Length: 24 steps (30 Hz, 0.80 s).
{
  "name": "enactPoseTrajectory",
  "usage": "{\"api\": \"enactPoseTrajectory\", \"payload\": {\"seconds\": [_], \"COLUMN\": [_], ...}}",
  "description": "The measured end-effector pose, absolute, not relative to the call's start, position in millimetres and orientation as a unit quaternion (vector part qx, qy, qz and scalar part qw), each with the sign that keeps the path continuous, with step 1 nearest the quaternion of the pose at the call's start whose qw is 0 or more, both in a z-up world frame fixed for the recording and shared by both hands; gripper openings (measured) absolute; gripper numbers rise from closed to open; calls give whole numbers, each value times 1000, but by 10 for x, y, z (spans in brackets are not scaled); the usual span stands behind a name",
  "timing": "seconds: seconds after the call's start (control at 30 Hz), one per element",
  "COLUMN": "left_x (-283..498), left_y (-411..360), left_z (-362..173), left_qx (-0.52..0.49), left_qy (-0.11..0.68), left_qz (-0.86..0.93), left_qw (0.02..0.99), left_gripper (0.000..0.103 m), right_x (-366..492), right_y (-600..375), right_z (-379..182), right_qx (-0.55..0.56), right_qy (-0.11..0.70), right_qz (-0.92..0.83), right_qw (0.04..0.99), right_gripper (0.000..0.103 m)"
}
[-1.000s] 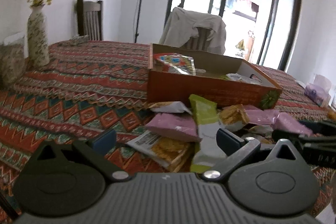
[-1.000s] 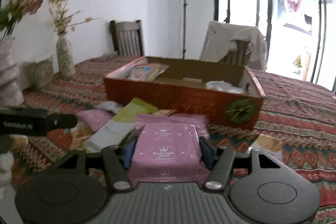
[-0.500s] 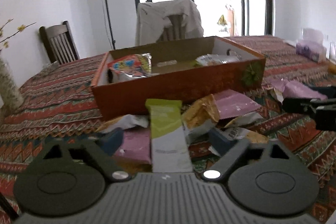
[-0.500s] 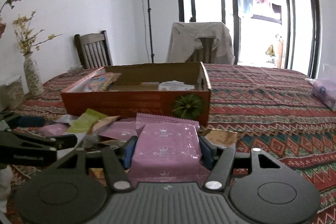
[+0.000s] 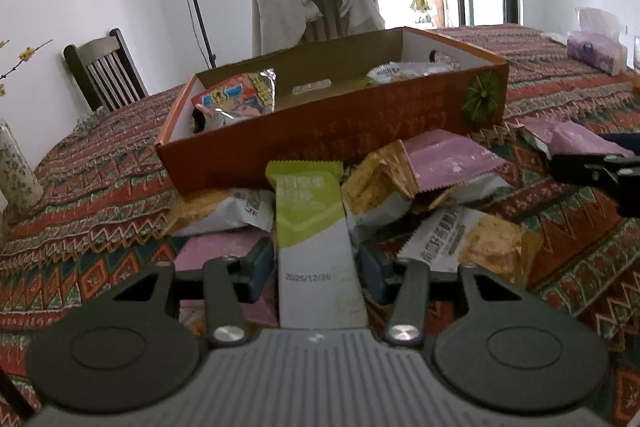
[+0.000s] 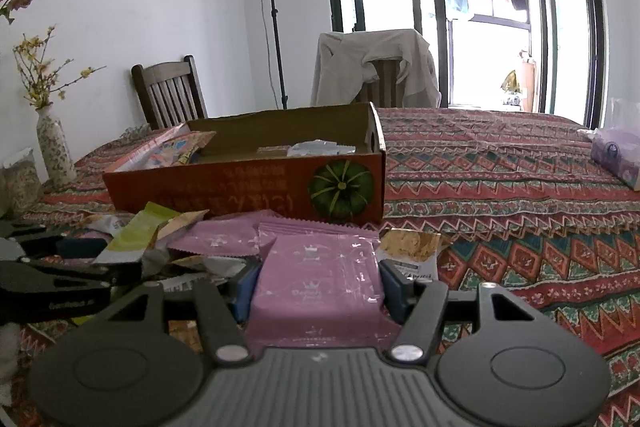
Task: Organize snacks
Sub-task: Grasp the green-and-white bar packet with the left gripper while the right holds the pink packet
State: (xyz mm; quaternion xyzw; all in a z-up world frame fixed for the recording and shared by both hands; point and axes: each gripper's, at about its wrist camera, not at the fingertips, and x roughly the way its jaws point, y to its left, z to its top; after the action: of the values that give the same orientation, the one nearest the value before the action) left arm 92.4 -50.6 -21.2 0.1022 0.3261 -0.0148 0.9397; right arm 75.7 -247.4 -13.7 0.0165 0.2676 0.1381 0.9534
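My left gripper (image 5: 316,267) has just been closing, and its blue pads now sit against both edges of the green bar (image 5: 310,223), pinching its white lower half; the bar's green end points straight at the box (image 5: 340,131) and stops just short of its near wall. My right gripper (image 6: 318,281) is clamped on a pink pack (image 6: 318,277), which fills the gap between its pads, with the pack's crimped top edge lying near the box's front wall, below the green pumpkin print (image 6: 340,185). The orange box is my landmark: it stands on the patterned cloth (image 6: 500,187) with its top open, and inside it a colourful foil bag (image 5: 236,99) leans at the left end while a pale wrapper (image 5: 404,73) lies toward the right end. The loose snacks are heaped just in front of the box: a second pink pack (image 5: 448,159) against its near wall, a yellow cracker pack (image 5: 378,179) beside the bar, a white-and-yellow pack (image 5: 468,239) nearer to me, and another pink pack (image 5: 218,247) partly under the left gripper's finger. Beyond the box stands a chair (image 6: 372,71) draped with a light jacket; left of the box, well apart, are a second wooden chair (image 6: 168,91) and a vase (image 6: 54,151) with yellow sprigs. Right of the box, far off on the cloth, lies a purple tissue pack (image 6: 616,151).
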Motion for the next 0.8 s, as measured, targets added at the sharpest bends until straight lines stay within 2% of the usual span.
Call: {"api": "enactPoseTrajectory", "payload": {"seconds": [0.3,0.8], "left_x": [984,797], "left_y": [-504,-352], "left_z": [-244,-51], "left_qx": [60,15], "left_qy": [365,337], "left_qz": [-27,-37], "left_qw": [929,941], "left_gripper": [42,40], "right_x": [753,739], "right_y": [-2506,-2533], "right_z": [-156,-143], "right_qx": [20,22], "right_qy": [268,264], "right_qz": [136,134], "right_qw": [953,955], "right_gripper": [61,61]}}
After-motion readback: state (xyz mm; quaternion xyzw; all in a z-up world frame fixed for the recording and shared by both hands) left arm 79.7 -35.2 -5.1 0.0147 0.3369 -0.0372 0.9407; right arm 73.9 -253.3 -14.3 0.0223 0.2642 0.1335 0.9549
